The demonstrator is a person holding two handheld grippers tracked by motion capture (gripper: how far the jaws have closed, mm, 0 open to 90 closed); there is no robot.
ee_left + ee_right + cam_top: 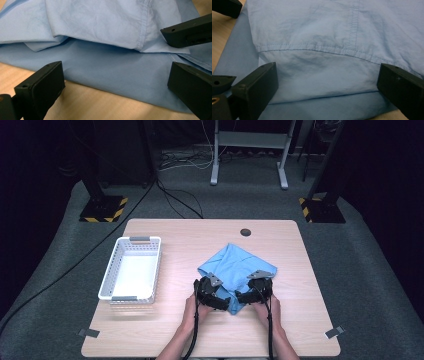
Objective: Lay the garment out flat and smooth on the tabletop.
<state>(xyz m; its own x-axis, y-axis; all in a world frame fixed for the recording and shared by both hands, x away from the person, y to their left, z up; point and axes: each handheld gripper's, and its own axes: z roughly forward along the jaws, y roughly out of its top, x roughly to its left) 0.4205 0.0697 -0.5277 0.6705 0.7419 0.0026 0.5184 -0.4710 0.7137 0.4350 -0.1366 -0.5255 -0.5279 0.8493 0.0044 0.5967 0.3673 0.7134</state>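
Both grippers sit at the near edge of the light blue shirt (235,267), which lies partly folded right of the white basket (131,269). To fold cleanly, each should pinch the near hem through all layers, then lift evenly together. The left gripper (112,75) and the right gripper (327,85) each have jaws spread wide, straddling cloth and gripping nothing.
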